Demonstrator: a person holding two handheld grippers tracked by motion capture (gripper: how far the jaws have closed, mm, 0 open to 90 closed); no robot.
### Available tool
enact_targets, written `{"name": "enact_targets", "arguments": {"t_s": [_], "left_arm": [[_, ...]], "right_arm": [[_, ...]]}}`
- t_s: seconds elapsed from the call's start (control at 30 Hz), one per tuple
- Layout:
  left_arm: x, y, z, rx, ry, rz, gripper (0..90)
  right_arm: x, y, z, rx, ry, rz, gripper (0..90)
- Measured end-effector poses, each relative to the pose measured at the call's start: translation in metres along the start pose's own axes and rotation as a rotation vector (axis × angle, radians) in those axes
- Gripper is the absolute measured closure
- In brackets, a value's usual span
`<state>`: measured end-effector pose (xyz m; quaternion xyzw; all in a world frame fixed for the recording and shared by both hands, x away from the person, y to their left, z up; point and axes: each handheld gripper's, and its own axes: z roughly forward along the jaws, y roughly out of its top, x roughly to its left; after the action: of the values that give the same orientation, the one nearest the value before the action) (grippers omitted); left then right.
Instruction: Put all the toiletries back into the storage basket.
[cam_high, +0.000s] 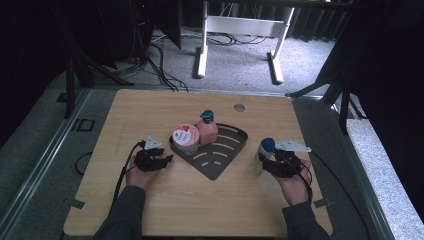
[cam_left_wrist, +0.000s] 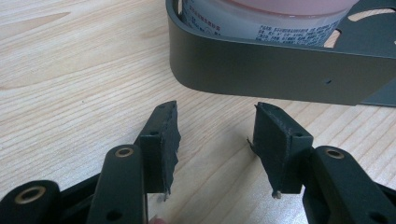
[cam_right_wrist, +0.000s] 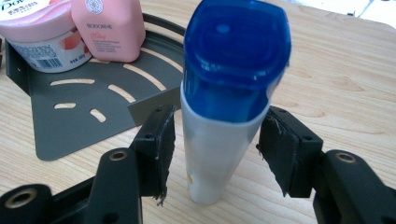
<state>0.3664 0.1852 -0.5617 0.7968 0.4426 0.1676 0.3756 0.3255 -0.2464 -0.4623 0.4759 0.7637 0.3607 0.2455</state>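
Underneath, pale wood table (cam_high: 200, 210) (grey carpet (cam_high: 240, 65) beyond).

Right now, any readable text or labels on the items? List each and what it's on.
"Dov", cut off at the frame edge: lid of the round pink-and-white jar.
"BODOHME", roughly, small and blurred: front of the pink plastic bottle.
Fine print and barcode on the jar's white wall: too small to read.
White bottle with blue cap: no text legible.
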Motion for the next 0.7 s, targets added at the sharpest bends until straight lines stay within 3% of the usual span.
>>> {"name": "enact_targets", "arguments": {"t_s": [0.7], "left_arm": [[0.0, 0.0, 0.0, 0.0, -0.001, -0.002, 50.4]], "right_arm": [[-0.001, 0.022, 0.011, 0.116, 0.004, -0.03, 52.0]]}}
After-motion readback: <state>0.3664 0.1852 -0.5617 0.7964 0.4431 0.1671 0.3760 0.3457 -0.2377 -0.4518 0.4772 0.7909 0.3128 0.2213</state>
